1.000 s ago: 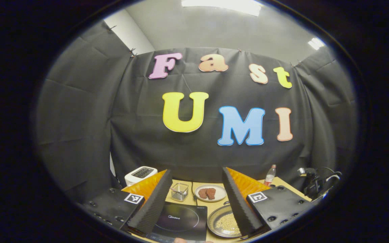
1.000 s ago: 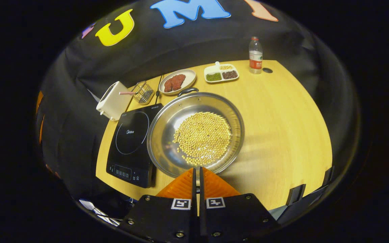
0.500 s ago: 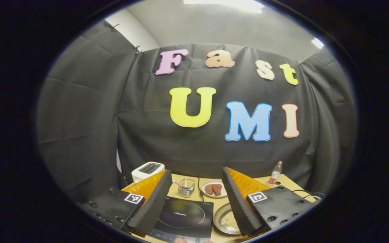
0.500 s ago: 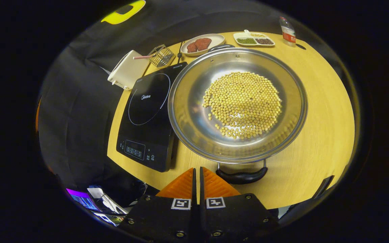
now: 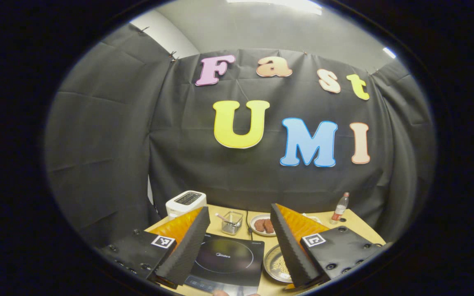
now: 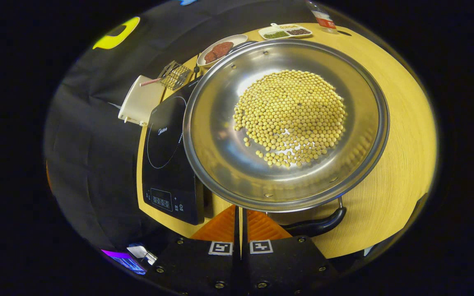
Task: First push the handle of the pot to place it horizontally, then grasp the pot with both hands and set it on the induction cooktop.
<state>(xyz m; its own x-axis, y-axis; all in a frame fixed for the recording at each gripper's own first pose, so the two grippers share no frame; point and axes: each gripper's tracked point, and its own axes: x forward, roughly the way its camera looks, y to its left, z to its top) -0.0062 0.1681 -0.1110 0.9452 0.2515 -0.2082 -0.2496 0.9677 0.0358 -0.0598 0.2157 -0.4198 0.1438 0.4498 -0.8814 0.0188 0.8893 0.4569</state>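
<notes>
Pot [image 6: 286,123]: shiny steel, wide and shallow, yellow beans heaped inside, dark handle [image 6: 319,224] nearest.
Right tongs [image 6: 240,213]: closed, empty, beside the handle.
Left tongs [image 5: 239,242]: spread wide, empty.

A staged kitchen booth: black cloth walls [image 5: 105,156] surround a wooden table [image 6: 401,135] carrying an induction cooktop [image 6: 165,164], a toaster [image 5: 185,201], a steel pot [image 6: 220,144] of beans and plates of food [image 6: 220,50] along its far edge.

Bright ceiling lights [image 5: 274,3] are shining down from above. The shiny pot [image 6: 285,123] is glaring, and everything is bending near the round edges
</notes>
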